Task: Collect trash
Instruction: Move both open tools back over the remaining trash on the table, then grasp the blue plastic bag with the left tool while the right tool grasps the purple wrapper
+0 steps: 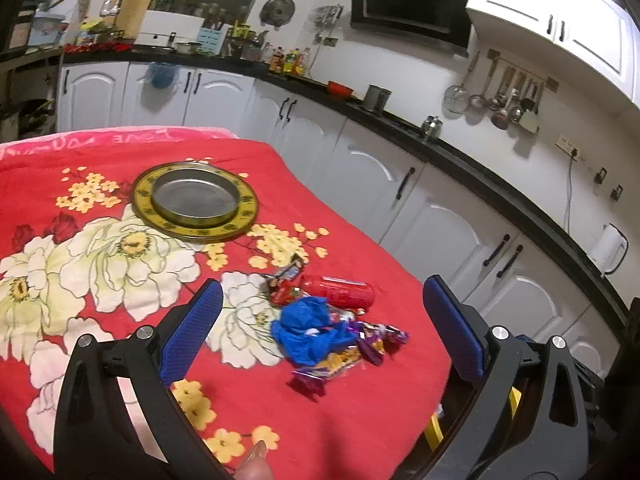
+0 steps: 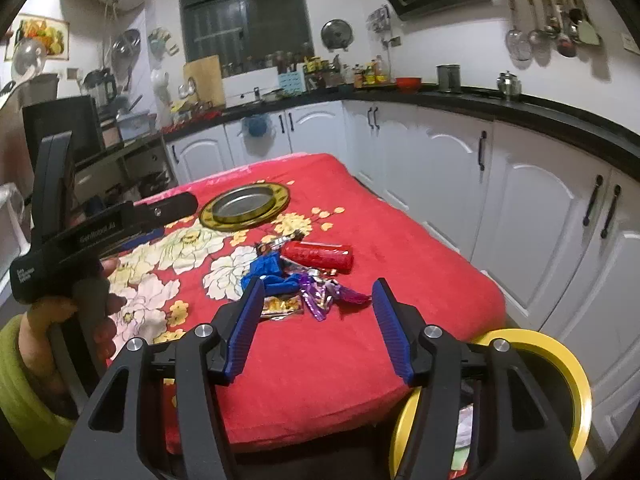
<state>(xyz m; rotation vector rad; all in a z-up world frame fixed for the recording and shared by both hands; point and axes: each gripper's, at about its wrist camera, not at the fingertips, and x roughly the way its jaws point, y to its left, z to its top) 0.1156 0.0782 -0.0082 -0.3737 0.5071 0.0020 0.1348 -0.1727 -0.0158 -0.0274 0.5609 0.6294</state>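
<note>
I see the trash pile [image 2: 304, 280] near the right edge of the red flowered counter [image 2: 420, 292]: one red can [image 2: 318, 255] lying on its side, one crumpled blue bag [image 1: 306, 326], and purple foil wrappers [image 2: 320, 296] I can't count. One gold-rimmed plate [image 1: 196, 200] sits toward the far edge. My left gripper [image 1: 322, 322] and right gripper [image 2: 318, 320] both hover spread wide, empty, with the pile showing between their fingers. One yellow bin [image 2: 560, 364] stands below the near right corner.

Red can [image 1: 340, 291] lies sideways; crumpled wrappers [image 1: 320, 336] heaped beside it.
</note>
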